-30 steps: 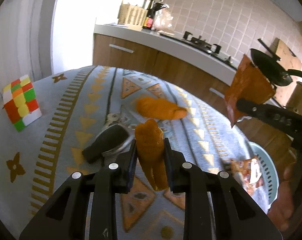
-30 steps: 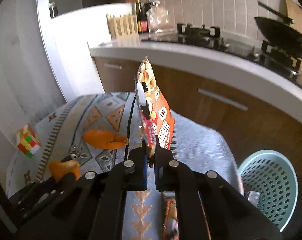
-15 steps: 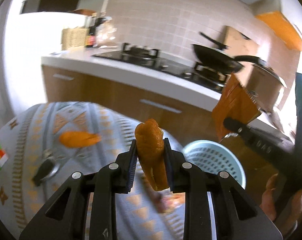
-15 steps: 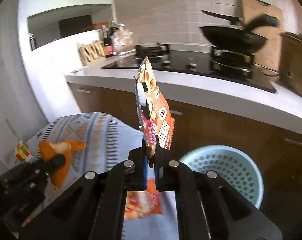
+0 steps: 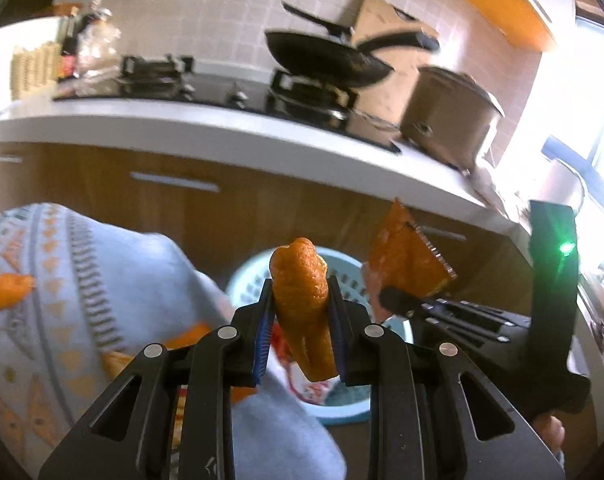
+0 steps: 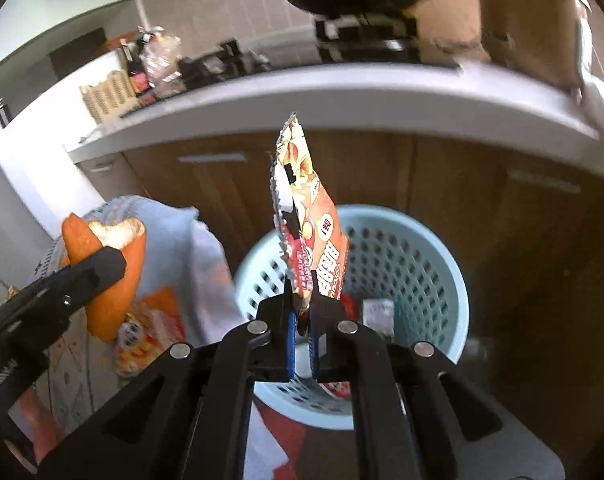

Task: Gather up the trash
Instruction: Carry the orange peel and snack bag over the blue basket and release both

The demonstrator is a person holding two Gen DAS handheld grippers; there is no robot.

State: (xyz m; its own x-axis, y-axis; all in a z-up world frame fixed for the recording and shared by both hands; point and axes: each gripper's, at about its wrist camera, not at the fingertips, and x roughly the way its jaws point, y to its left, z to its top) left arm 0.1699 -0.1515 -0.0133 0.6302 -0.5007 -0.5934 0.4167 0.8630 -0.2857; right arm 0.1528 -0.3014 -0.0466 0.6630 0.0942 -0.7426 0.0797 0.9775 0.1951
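With the right gripper [image 6: 301, 322] pinching a wrapper [image 6: 308, 236] and the left gripper [image 5: 301, 322] clamping a peel [image 5: 302, 300], both should let go only once squarely over the bin [image 6: 422, 248] just ahead and below.

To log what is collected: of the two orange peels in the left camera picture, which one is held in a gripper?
The upright orange peel, clamped in the left gripper in front of the blue basket. The other peel lies loose on the patterned tablecloth.

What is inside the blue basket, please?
In the basket, a small white packet and a red wrapper show at the bottom. The right gripper and its snack bag cover the rest.
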